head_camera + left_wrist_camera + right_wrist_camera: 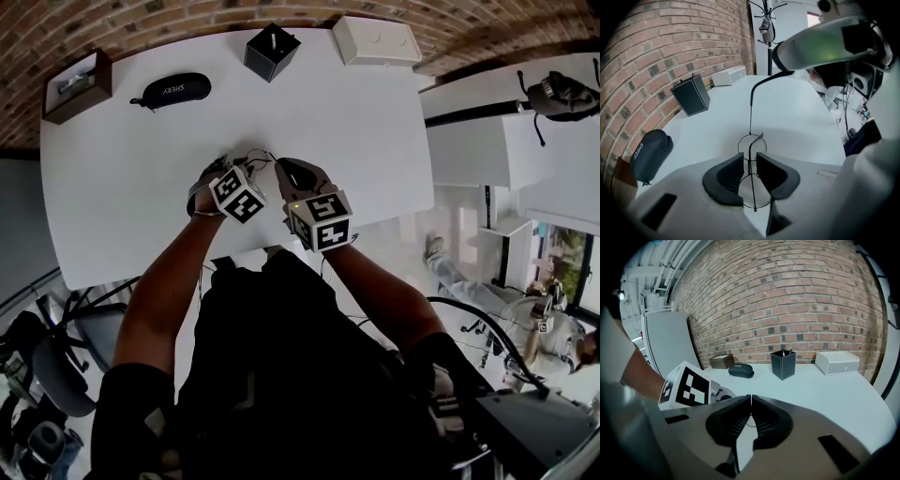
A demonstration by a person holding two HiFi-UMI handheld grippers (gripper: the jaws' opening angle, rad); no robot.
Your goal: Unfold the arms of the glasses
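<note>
Thin black wire glasses [751, 146] with round lenses stand on edge, one lens above the other, in the left gripper view. My left gripper [750, 161] is open, its pads on either side of the bridge without pressing on it. One folded arm [754, 140] lies across the lenses. The other arm [754, 91] runs up and away to my right gripper [780, 56], which is shut on its end. In the right gripper view the jaws [751, 401] meet on a thin wire. In the head view both grippers [234, 169] [292, 172] are close together over the table's near middle.
On the white table [122, 187] a black glasses case [172, 90], a brown box [78, 86], a black pen cup [272, 52] and a white box [375, 40] line the far edge by the brick wall. A second white surface [487, 131] stands to the right.
</note>
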